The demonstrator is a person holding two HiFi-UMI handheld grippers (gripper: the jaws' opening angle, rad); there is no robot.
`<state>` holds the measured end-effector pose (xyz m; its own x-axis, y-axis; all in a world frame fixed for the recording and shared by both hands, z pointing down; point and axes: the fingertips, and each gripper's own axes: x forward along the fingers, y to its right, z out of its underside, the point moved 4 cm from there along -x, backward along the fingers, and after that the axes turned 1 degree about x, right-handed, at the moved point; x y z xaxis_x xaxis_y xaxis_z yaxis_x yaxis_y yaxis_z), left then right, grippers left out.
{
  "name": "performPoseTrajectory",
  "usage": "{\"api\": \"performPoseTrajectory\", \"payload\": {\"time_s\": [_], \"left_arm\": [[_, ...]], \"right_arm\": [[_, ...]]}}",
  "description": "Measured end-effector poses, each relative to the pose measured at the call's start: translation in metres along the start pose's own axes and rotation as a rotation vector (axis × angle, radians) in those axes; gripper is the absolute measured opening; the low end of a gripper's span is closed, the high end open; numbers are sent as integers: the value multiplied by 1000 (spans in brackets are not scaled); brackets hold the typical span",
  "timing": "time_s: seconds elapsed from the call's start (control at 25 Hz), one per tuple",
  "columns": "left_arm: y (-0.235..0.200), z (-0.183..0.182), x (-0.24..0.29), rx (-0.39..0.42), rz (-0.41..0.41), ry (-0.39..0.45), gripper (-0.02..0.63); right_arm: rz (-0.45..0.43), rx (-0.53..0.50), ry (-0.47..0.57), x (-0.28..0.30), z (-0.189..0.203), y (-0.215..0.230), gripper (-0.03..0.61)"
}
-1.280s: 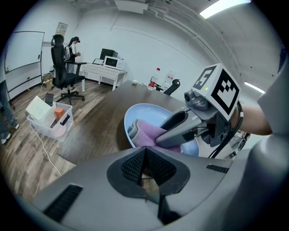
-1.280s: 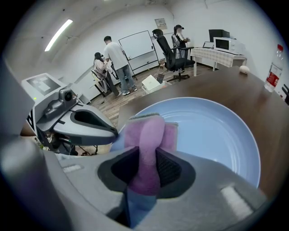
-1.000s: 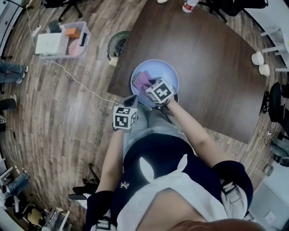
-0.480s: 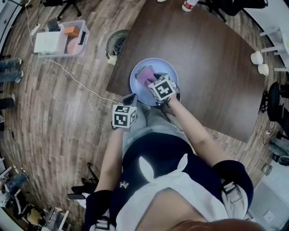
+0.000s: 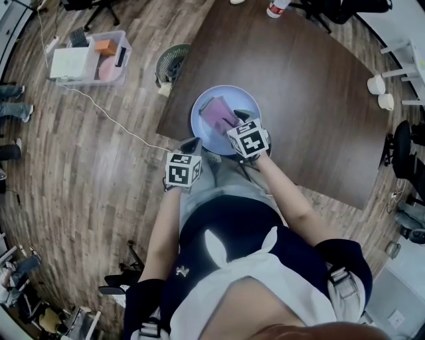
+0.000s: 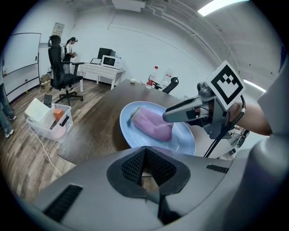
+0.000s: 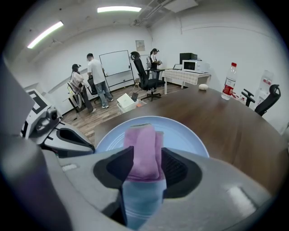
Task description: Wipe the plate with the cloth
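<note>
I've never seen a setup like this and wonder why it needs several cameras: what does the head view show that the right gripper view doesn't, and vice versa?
Only the head view shows the wearer's own torso and the white cable across the floor. Only the right gripper view shows people beside a whiteboard, and a microwave. Both show the pink cloth lying on the blue plate on the brown table.

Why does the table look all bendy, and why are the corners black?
Head view: a wide lens bends the table, curving its straight edges. Left gripper view and right gripper view: that lens makes a round picture, leaving black corners. Right gripper view: the ceiling light glares white; the cloth on the plate looks sharp.
</note>
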<state>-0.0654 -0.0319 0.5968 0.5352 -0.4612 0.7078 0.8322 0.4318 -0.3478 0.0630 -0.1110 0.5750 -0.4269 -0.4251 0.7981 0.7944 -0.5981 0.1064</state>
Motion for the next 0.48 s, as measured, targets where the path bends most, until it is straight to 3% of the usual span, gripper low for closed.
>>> {"api": "performPoseTrajectory", "payload": {"time_s": [0.16, 0.36, 0.48], "left_arm": [[6, -8, -12, -6, 4, 39, 3], [24, -30, -27, 4, 17, 109, 3], [39, -40, -35, 46, 16, 130, 3]], "right_arm": [[-47, 15, 71, -22, -1, -7, 178], [-44, -46, 140, -43, -1, -17, 21], [-105, -62, 228, -60, -5, -33, 0]]}}
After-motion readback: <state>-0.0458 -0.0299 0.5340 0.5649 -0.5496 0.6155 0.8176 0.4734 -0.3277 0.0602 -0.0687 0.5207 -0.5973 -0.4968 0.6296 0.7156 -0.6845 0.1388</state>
